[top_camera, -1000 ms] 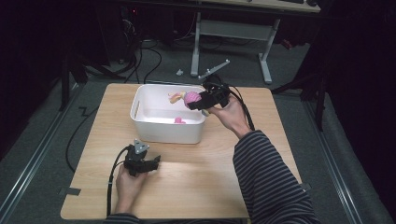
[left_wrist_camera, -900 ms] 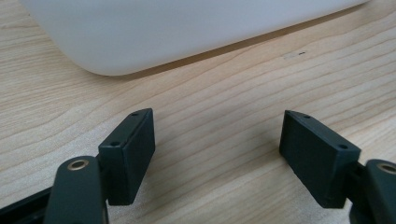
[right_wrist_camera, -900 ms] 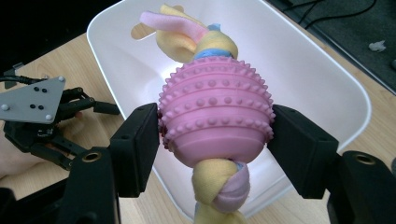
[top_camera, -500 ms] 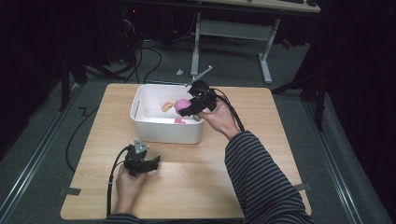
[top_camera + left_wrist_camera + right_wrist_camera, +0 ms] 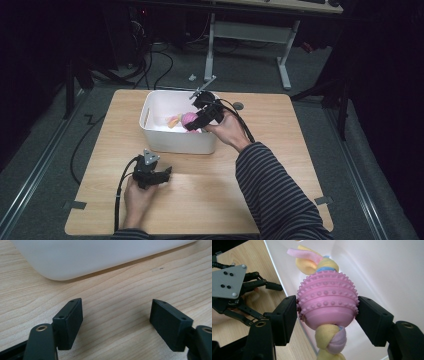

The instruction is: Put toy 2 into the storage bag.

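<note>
A pink studded ball toy (image 5: 327, 301) with a yellow, pink and blue fabric rope through it sits between the jaws of my right gripper (image 5: 327, 315), which is shut on it. In the high view the toy (image 5: 188, 120) hangs inside the white bin (image 5: 150, 112), close to its near wall, with the right gripper (image 5: 196, 121) reaching in from the right. My left gripper (image 5: 165, 175) rests low on the wooden table (image 5: 280, 150) in front of the bin. Its jaws stand wide apart with nothing between them (image 5: 116, 320), facing the bin's outer wall (image 5: 100, 257).
The right gripper view also takes in the left gripper (image 5: 270, 301) with its grey plate, beyond the bin's edge. A striped sleeve (image 5: 270, 185) crosses the table's right half. Dark floor, cables and a desk frame (image 5: 245, 30) lie past the far edge.
My right gripper has carried the pink toy from the bin's far right corner leftward and down into the bin. The left gripper has stayed put.
</note>
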The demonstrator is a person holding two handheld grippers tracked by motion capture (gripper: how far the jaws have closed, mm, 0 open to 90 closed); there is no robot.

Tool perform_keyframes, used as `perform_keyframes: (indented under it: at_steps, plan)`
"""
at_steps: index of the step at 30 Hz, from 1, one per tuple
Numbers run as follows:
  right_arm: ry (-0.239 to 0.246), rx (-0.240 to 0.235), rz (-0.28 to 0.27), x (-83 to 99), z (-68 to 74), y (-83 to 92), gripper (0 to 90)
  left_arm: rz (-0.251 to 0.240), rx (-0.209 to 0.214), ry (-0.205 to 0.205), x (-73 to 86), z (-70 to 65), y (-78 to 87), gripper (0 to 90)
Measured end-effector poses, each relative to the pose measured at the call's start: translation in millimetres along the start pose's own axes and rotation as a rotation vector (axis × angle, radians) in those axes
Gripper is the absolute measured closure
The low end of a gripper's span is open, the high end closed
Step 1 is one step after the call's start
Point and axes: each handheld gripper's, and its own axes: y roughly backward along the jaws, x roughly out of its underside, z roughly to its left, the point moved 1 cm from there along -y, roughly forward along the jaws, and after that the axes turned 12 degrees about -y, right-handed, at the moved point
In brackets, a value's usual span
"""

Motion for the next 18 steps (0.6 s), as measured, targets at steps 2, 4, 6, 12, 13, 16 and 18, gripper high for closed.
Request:
perform_keyframes:
  at_steps: [2, 4, 6, 12, 13, 16, 18]
  plan:
    - [0.004, -0.003, 0.004, -0.1, 1.3, -1.5, 34.3, 0.000, 0.000, 0.000, 0.0, 0.0, 0.0, 27.0]
    - [0.001, -0.001, 0.009, -0.1, 2.7, -1.9, 34.2, 0.000, 0.000, 0.000, 0.0, 0.0, 0.0, 27.0]
    - [0.009, -0.004, 0.013, -0.5, 2.6, -2.6, 33.9, 0.000, 0.000, 0.000, 0.0, 0.0, 0.0, 27.0]
    - [0.004, 0.051, -0.012, -0.6, 3.6, 0.4, 33.8, 0.000, 0.001, 0.001, 0.0, -0.1, 0.0, 27.0]
    - [0.005, 0.055, -0.020, -0.6, 3.2, 2.7, 33.7, -0.001, 0.001, 0.000, 0.0, 0.0, 0.0, 27.0]
    - [0.000, 0.059, -0.035, 1.1, 2.0, 9.6, 33.3, -0.001, 0.001, 0.001, 0.0, -0.2, -0.1, 26.8]
    - [-0.007, 0.060, -0.051, 3.9, 0.7, 15.3, 33.2, -0.001, 0.001, 0.001, -0.1, -0.3, -0.2, 26.7]
